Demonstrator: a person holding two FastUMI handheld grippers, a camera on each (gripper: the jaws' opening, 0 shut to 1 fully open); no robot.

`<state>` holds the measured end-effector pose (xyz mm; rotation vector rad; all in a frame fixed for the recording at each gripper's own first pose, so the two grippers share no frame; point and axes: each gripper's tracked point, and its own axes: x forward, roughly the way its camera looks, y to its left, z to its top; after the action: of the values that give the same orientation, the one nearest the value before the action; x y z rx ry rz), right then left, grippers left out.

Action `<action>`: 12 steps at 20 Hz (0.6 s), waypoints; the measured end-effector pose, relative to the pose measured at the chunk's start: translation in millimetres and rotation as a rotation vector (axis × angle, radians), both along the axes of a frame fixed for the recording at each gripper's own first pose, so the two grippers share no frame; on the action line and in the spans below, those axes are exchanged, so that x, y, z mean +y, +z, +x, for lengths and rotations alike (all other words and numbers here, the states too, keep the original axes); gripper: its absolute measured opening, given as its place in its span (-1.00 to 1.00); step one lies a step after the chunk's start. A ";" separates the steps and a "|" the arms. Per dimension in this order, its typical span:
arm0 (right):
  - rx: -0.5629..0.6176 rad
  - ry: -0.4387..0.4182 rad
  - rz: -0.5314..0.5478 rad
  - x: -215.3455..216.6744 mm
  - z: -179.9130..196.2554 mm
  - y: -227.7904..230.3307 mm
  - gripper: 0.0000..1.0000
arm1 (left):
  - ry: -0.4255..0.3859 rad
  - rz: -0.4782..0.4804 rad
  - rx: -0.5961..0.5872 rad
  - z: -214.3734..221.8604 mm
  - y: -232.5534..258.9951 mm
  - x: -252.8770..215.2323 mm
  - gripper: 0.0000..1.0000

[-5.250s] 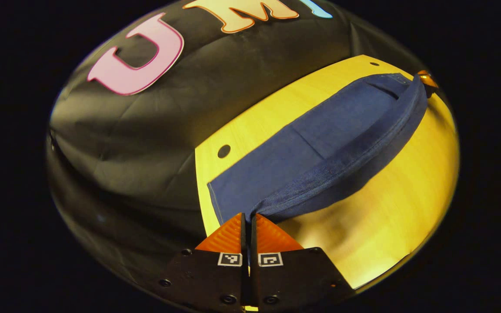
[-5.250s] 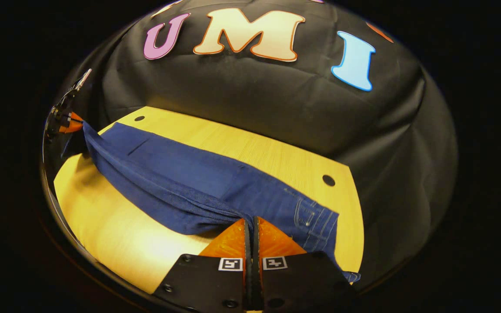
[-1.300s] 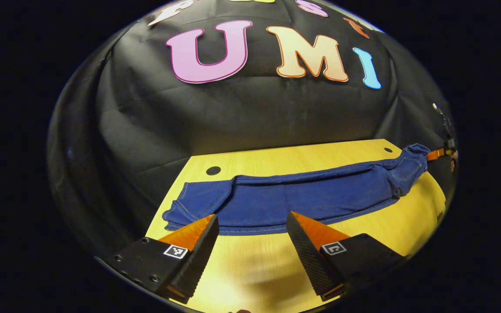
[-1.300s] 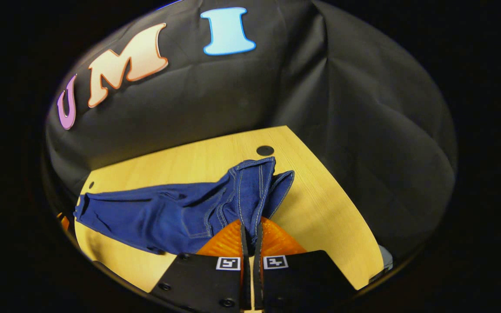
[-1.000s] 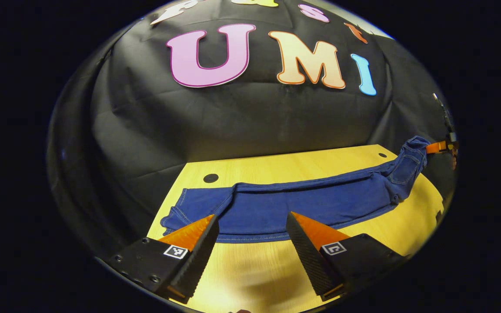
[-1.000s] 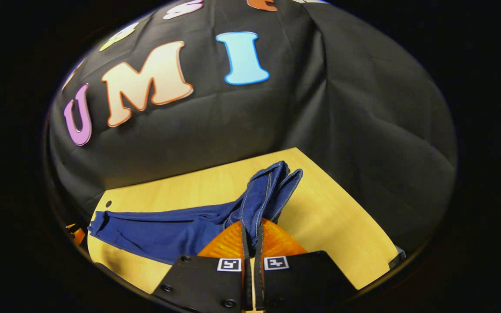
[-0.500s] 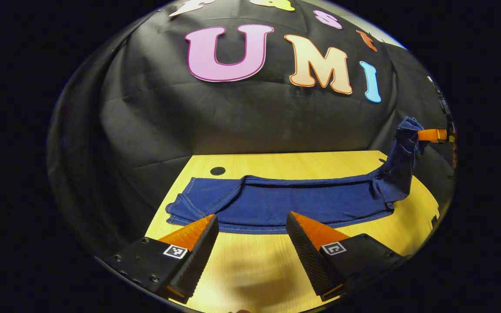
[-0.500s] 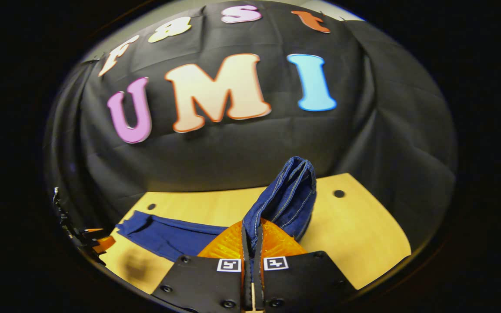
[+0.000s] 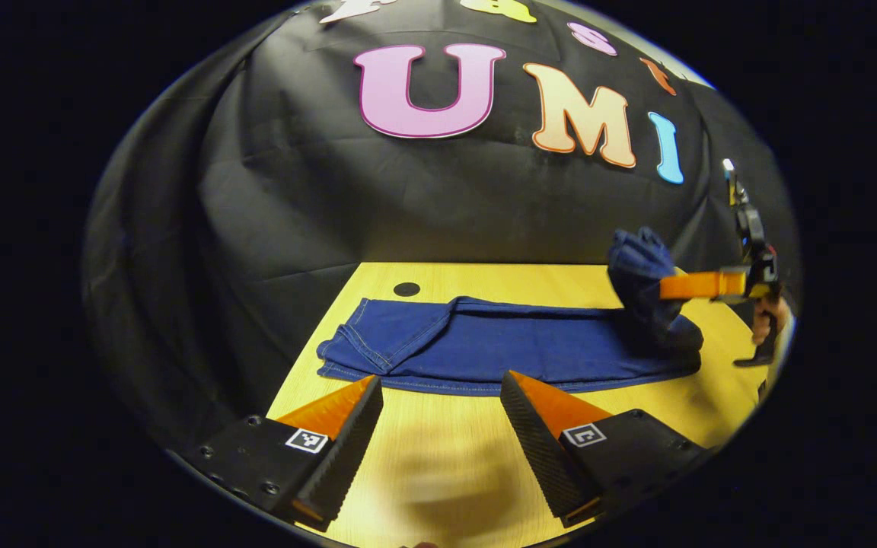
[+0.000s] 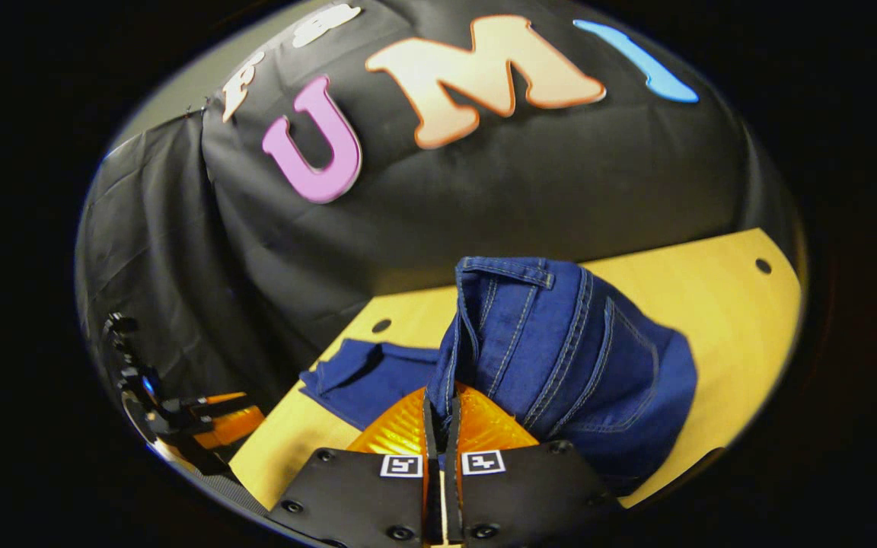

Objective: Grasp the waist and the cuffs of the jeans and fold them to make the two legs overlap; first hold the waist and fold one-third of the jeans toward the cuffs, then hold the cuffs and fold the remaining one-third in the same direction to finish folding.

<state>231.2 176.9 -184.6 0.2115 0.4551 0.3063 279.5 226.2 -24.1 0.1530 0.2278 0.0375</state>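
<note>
In the left gripper view, the left gripper (image 9: 442, 396) is hovering over the near part of the wooden table (image 9: 446, 457), its two wedge-shaped fingers spread wide with nothing between them; their inner faces are showing a fine ribbed texture, and each black mount is carrying a small square black-and-white marker. Beyond the fingertips the jeans (image 9: 515, 346) are lying lengthwise across the table, dark blue denim with pale stitching along the hems. The cuffs (image 9: 347, 352) are resting flat at the left end near a round hole (image 9: 406, 289) in the tabletop. At the right end the right gripper (image 9: 671, 288), held by a hand (image 9: 764, 323), is lifting the waist (image 9: 640, 262) off the table.

In the right gripper view, the right gripper (image 10: 442, 403) is showing its fingers pressed together on the edge of the waist (image 10: 553, 342), which is bunching up in front of the camera. Here the double seams, a belt loop and a back pocket are showing. The left gripper (image 10: 229, 415) is sitting open at the lower left.
</note>
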 end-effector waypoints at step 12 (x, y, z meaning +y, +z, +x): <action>0.024 0.011 0.032 8.3 2.2 -32.3 1.00 | 0.135 -0.088 -0.040 32.1 8.4 71.1 0.90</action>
<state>233.5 185.2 -216.9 0.2446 0.4759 0.3225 311.6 297.3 -15.8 0.0491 0.1990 0.1647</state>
